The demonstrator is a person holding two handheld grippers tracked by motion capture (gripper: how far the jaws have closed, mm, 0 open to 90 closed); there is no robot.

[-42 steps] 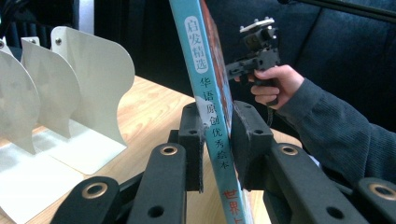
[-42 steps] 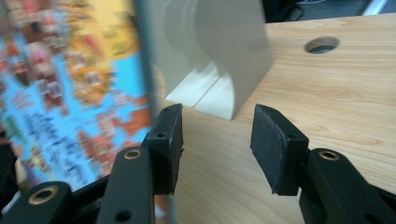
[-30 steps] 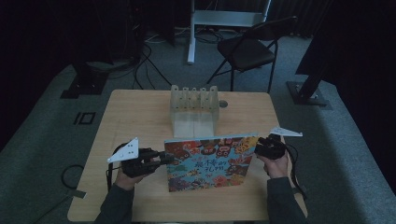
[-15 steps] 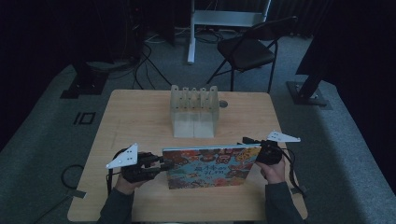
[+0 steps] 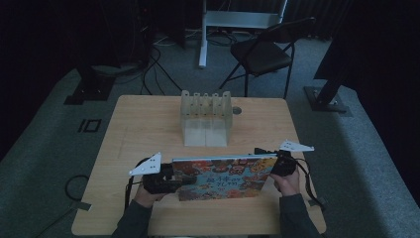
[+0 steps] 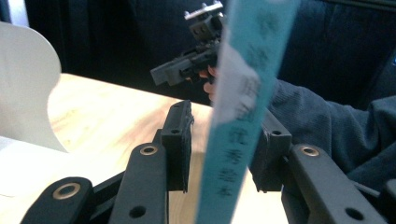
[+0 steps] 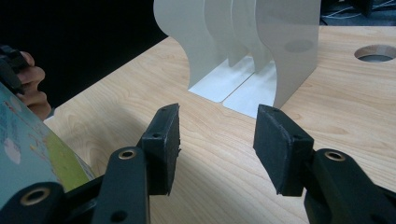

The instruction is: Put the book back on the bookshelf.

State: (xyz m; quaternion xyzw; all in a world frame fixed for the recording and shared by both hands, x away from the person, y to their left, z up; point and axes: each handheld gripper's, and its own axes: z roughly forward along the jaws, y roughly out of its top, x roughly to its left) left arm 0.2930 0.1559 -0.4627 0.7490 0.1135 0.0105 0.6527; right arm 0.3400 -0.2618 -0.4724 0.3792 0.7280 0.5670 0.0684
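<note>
One book [image 5: 225,176], two grippers, left gripper [image 6: 224,151], right gripper [image 7: 215,149], one rack [image 5: 205,119]

The book [image 5: 225,176] carries the only writing here. In the high view its colourful cover, held between the left claw [image 5: 184,179] and the right claw [image 5: 262,151], bears a line of large characters across the middle, in an East Asian script, too small and dim to make out. In the left claw view the book's [image 6: 243,107] pale blue edge stands between the two pads of that claw, and a column of dark printed characters runs down it, with a paler patch partway up; the print is blurred and cannot be read.
</note>
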